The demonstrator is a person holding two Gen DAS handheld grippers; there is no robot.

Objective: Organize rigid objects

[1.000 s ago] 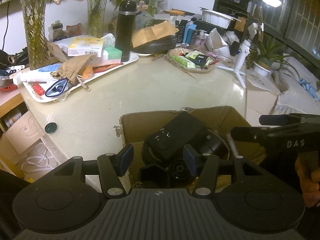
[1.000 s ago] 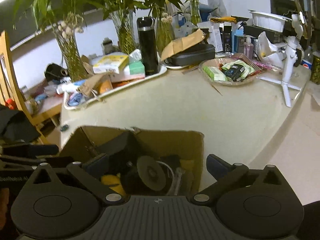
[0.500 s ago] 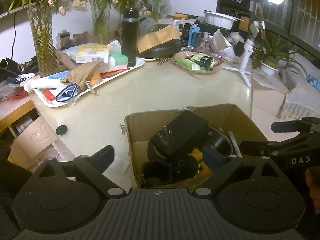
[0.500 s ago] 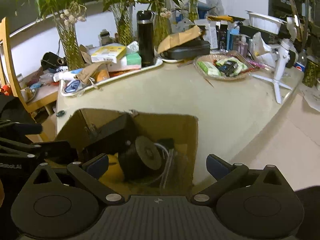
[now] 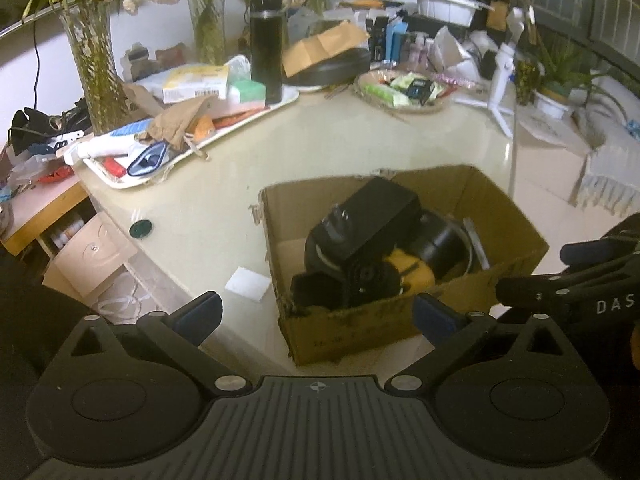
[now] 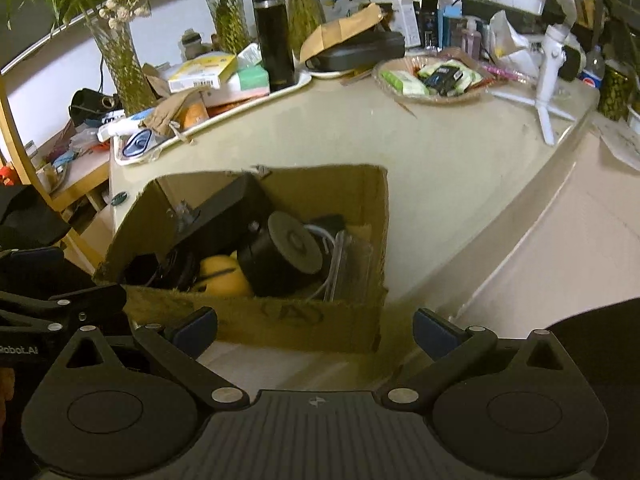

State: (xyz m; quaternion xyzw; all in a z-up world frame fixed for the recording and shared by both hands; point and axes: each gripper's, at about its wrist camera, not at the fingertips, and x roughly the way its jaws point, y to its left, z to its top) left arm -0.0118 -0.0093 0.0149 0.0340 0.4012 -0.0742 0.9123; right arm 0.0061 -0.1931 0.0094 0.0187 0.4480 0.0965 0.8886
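An open cardboard box (image 5: 400,320) stands near the front edge of the cream table (image 5: 340,144). In it lie a black block-shaped device (image 5: 372,216), a black cylinder (image 6: 284,256), a yellow object (image 6: 224,276) and some clear plastic. My left gripper (image 5: 316,316) hovers just in front of the box, its jaws opening wide with nothing between the blue pads. My right gripper (image 6: 316,326) is open and empty, also just short of the box's front wall (image 6: 280,316). Each gripper shows at the edge of the other's view.
A white tray (image 5: 256,116) heaped with boxes, a paper bag and a black flask (image 5: 266,48) sits at the back left. A wicker basket (image 5: 400,96) of packets and a white tripod (image 5: 500,80) stand at the back right. A dark round cap (image 5: 140,228) and a white card (image 5: 248,284) lie left of the box.
The left jaws went from half closed around the black device to wide open, leaving it in the box. Both grippers have drawn back from the box.
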